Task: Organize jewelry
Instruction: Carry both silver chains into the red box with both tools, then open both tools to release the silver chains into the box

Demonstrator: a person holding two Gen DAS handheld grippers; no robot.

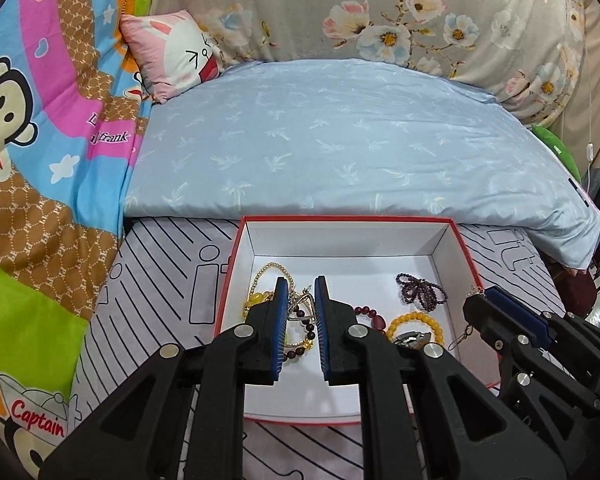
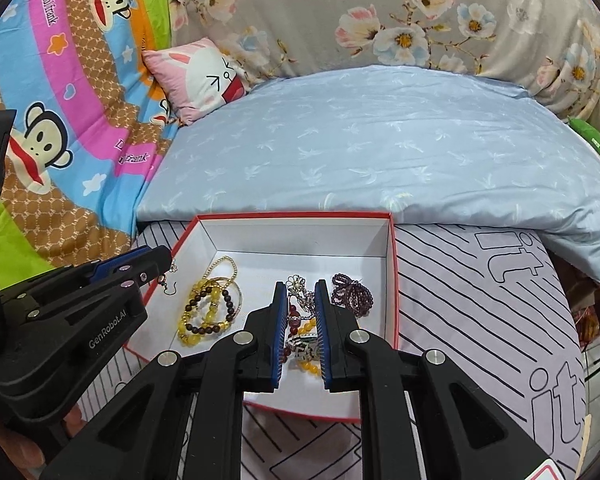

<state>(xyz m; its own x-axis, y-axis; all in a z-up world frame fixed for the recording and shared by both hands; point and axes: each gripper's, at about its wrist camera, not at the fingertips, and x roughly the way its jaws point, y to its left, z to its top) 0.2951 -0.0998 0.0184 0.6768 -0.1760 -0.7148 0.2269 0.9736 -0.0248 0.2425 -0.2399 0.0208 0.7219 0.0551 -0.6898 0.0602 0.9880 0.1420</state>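
Most jewelry is already being kept in the box (image 1: 440,248), lower centre of both views: a yellow bracelet (image 1: 416,322), purple beads (image 2: 352,290) and a tangled pile (image 2: 208,312). Sorting appears unfinished. The left gripper (image 1: 301,308) is being held narrowly open over the pile, holding nothing. An earring (image 2: 168,282) is being gripped by its tip in the right-wrist view; the right gripper (image 2: 301,312) is narrowly open. Pieces beneath the jaws are being hidden.

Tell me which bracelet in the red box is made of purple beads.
The purple bead strand, twisted into loops beside the right wall of the box, lying apart. The other bracelets are yellow, gold or brown.
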